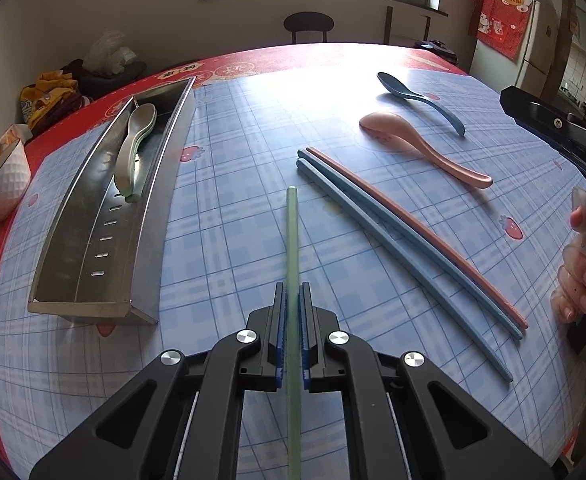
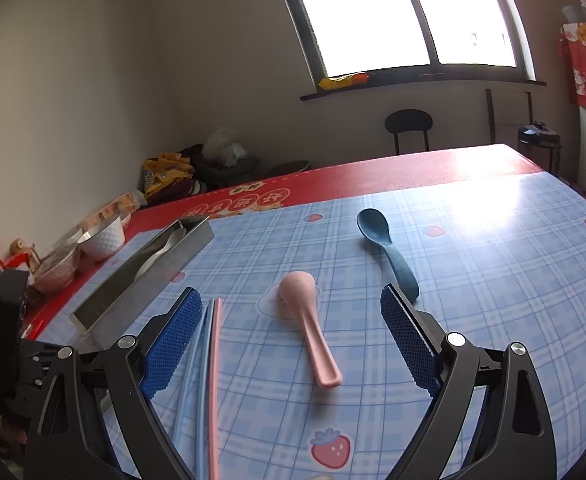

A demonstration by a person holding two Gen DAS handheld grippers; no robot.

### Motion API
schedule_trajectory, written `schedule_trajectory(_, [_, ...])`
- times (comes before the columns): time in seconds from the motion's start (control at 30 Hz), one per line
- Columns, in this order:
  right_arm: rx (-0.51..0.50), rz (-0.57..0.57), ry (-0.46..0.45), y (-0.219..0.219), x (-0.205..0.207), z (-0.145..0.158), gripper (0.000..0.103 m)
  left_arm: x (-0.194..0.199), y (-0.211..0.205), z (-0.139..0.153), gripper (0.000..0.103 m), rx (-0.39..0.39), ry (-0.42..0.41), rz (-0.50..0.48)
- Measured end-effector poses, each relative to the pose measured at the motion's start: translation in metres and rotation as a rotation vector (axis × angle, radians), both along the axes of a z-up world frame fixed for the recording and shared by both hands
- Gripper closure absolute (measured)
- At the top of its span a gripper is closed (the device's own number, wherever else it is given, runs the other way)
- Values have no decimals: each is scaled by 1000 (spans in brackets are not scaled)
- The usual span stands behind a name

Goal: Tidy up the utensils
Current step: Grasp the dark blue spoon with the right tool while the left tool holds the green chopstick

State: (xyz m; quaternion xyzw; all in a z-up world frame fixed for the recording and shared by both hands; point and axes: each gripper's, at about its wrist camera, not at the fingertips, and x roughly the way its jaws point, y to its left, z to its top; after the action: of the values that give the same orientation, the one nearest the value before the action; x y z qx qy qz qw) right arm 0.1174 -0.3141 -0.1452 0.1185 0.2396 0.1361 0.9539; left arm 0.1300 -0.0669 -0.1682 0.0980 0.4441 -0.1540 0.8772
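My left gripper [image 1: 292, 344] is clamping the green chopstick [image 1: 292, 248] between the blue pads, jaws closed down to the stick's width. I'm gripping it lengthwise, in line with the fingers, so the tip is pointing forward and the tail is running back under the camera. I'm holding it above the tablecloth [image 1: 233, 200], probably so I can swing it left and drop it parallel into the metal utensil tray [image 1: 93, 248].

My right gripper [image 2: 293, 336] is hanging wide open, holding nothing. The pink spoon [image 2: 309, 320] is lying bowl-down between the two pads, handle pointing toward me, so I'm likely lining up on that handle as the next pick.

Further out: the blue chopsticks [image 1: 393, 240] and the pink chopstick [image 1: 413, 232] are lying side by side on the cloth, touching, just beside my right gripper's left pad. The dark blue spoon [image 2: 385, 248] is sitting beyond the pink one. The tray is already holding a green spoon [image 1: 135, 148], so most of the set is still waiting on the table.
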Motion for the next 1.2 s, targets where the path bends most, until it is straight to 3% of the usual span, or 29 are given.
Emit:
schedule_trajectory(0.2, [6, 8, 15, 0, 3, -2, 15, -6, 2, -2, 97, -4, -41, -20])
schedule_trajectory(0.37, [-10, 29, 48, 5, 9, -4, 15, -5, 9, -3, 97, -60, -32, -11])
schedule_trajectory(0.63, [-48, 21, 74, 12, 13, -7, 15, -5, 10, -3, 97, -73, -35, -4])
schedule_trajectory(1.0, [-370, 37, 151, 68, 25, -17, 15, -3, 22, -4, 97, -153, -8, -2])
schedule_trajectory(1.2, [-254, -30, 204, 40, 34, -18, 17, -3, 22, -4, 97, -161, -5, -2])
